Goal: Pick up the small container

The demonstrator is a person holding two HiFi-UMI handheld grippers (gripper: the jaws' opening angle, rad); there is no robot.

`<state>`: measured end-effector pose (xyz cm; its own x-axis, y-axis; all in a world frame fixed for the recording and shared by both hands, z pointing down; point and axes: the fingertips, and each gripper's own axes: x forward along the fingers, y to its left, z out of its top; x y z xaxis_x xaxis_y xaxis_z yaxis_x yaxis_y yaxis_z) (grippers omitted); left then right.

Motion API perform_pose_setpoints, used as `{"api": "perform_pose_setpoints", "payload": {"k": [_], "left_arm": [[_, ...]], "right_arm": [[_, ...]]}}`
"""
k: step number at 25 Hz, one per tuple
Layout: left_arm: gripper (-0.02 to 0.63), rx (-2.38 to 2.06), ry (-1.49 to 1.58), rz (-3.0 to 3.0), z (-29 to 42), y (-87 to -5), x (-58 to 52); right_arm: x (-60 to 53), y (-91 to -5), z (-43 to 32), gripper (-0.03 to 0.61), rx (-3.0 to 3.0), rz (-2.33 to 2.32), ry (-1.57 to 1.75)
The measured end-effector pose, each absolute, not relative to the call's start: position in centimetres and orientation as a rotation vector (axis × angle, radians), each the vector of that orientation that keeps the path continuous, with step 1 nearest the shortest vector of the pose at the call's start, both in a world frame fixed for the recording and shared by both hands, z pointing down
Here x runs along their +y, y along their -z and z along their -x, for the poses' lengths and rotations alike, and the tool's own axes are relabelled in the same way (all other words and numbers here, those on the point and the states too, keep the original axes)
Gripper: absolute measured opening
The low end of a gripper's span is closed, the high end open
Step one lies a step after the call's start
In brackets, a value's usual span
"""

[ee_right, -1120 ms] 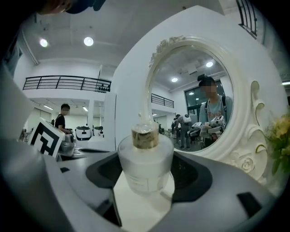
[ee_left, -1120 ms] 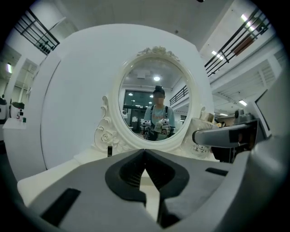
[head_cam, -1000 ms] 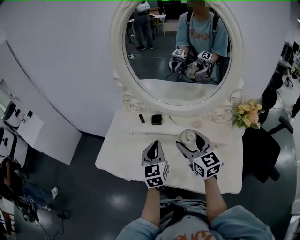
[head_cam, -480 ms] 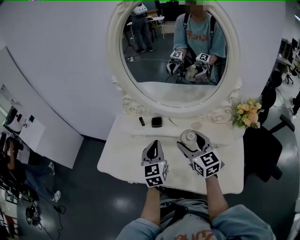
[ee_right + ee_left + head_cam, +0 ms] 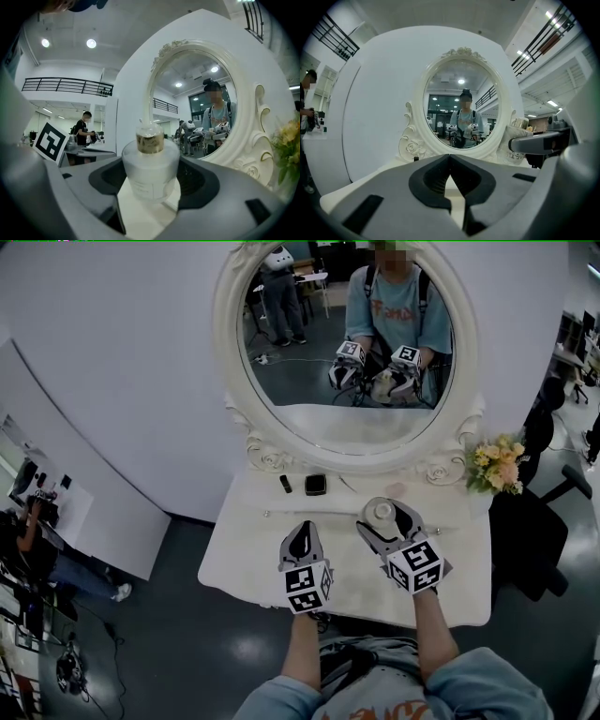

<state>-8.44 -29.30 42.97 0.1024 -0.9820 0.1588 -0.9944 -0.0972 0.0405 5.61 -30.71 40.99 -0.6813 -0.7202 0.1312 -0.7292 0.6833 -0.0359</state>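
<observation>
Right gripper view | right gripper (image 5: pixel 150 182): fingers pinch small container (image 5: pixel 151 166) | left gripper (image 5: pixel 450 158): fingers pressed together

no legible text is showing anywhere. the small container (image 5: pixel 151 174) is carrying a faint label, too small to read. orange print on the shirt (image 5: pixel 405 310) is reading as blur.

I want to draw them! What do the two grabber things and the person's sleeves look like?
The left gripper and right gripper are grey with black-lined jaws. Each carries a white cube with black square markers. The sleeves are light blue.
</observation>
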Motion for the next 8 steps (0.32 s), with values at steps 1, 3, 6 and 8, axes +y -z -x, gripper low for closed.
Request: {"api": "perform_pose_setpoints", "payload": {"k": [1,3,6,8], "left_arm": [[0.021,-2.012,-0.139,-2.228,8.40,-42.98,-29.26],[0.021,-2.011,-0.143,-2.232,8.30,-42.97,-29.21],[0.021,-2.008,-0.147,-2.240,8.22,-42.97,-29.21],[0.021,-2.007,-0.148,-2.244,8.25,-43.00,-29.22]], "right_arm": [[-30.72,-40.95,-5.60,0.327,-2.783,-1.203,-0.128],[-30.73,-40.91,-5.58,0.327,-2.783,-1.205,-0.126],[-30.73,-40.93,-5.55,0.327,-2.779,-1.207,-0.122],[-30.72,-40.95,-5.50,0.327,-2.777,-1.206,-0.117]]}}
